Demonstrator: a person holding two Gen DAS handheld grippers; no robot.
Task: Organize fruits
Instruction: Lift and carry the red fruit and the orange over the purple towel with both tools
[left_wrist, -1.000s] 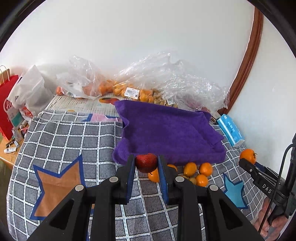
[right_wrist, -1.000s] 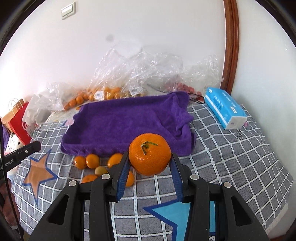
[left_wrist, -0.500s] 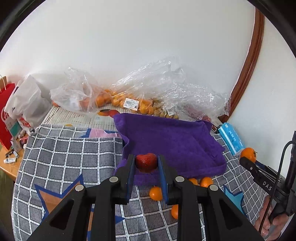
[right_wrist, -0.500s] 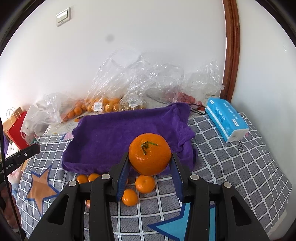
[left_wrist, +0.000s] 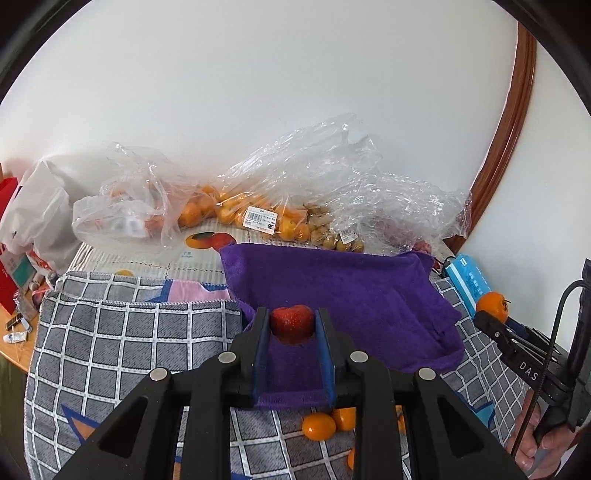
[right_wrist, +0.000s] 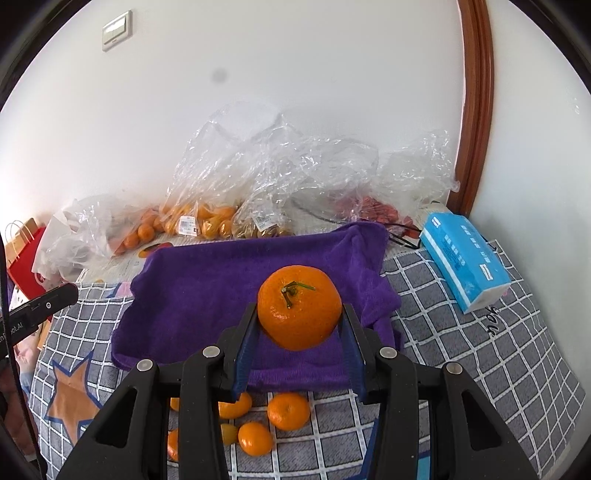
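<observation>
My left gripper (left_wrist: 291, 323) is shut on a small red fruit (left_wrist: 291, 324) and hangs over the near left part of the purple towel (left_wrist: 351, 291). My right gripper (right_wrist: 299, 317) is shut on a large orange with a green stem (right_wrist: 299, 306), held above the near edge of the same purple towel (right_wrist: 207, 295). In the left wrist view the right gripper (left_wrist: 496, 317) shows at the right edge with its orange (left_wrist: 493, 311). Several small oranges (right_wrist: 288, 410) lie on the checked cloth just in front of the towel, also small oranges (left_wrist: 319, 426) under the left gripper.
Clear plastic bags of fruit (left_wrist: 258, 214) line the wall behind the towel. A blue tissue pack (right_wrist: 465, 266) lies to the right on the grey checked cloth (right_wrist: 480, 354). A red paper bag (right_wrist: 22, 258) and a white bag (left_wrist: 33, 218) stand at the left edge.
Both grippers moved forward with their fruits, from over the loose small oranges to over the near part of the purple towel. Both grips are unchanged.
</observation>
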